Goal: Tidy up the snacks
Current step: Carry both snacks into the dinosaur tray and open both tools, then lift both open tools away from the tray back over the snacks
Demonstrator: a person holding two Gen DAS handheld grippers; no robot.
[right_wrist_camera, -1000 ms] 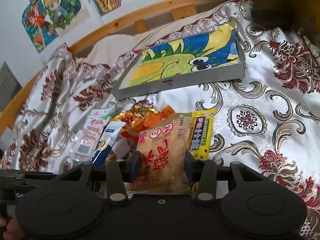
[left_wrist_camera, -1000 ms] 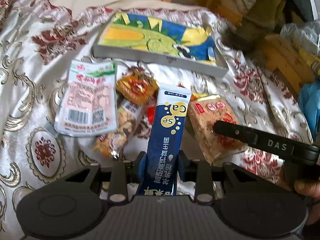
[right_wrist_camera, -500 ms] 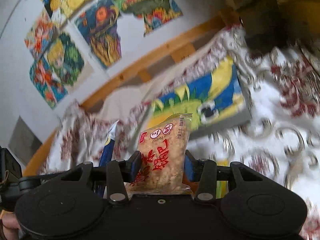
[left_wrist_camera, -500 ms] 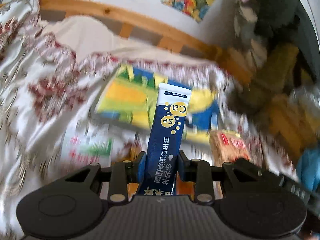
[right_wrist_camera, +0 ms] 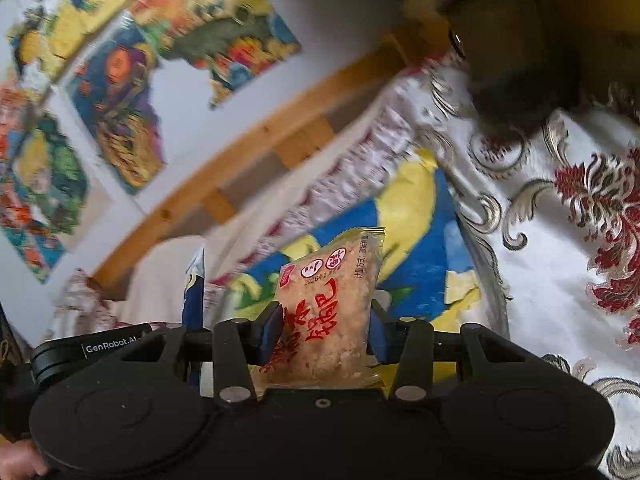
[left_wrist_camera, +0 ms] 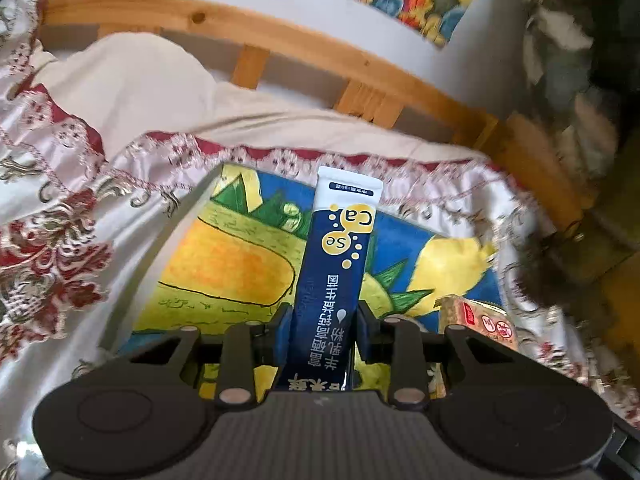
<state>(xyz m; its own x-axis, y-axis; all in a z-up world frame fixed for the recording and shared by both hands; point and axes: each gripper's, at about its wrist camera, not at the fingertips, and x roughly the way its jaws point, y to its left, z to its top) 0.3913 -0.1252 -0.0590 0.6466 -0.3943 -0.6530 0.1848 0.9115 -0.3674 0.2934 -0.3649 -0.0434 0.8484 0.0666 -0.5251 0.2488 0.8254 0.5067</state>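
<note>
My left gripper (left_wrist_camera: 320, 324) is shut on a dark blue stick sachet (left_wrist_camera: 332, 276) with a white top, held upright above the flat box with the colourful dinosaur lid (left_wrist_camera: 232, 264). My right gripper (right_wrist_camera: 324, 328) is shut on a clear packet of beige crispy snack with red writing (right_wrist_camera: 328, 312), held over the same box (right_wrist_camera: 420, 252). The blue sachet shows edge-on at the left in the right wrist view (right_wrist_camera: 194, 304). The beige packet shows at the right in the left wrist view (left_wrist_camera: 480, 320). The other snacks on the bed are out of view.
The box lies on a white bedspread with red and gold flowers (right_wrist_camera: 560, 248). A wooden bed rail (left_wrist_camera: 320, 52) runs behind it, with paintings on the wall (right_wrist_camera: 120, 80). A dark plush toy (right_wrist_camera: 520, 40) sits at the far right corner.
Both grippers have lifted their packets off the bedspread and moved forward over the box. The pile of other snacks has dropped out of view below.
</note>
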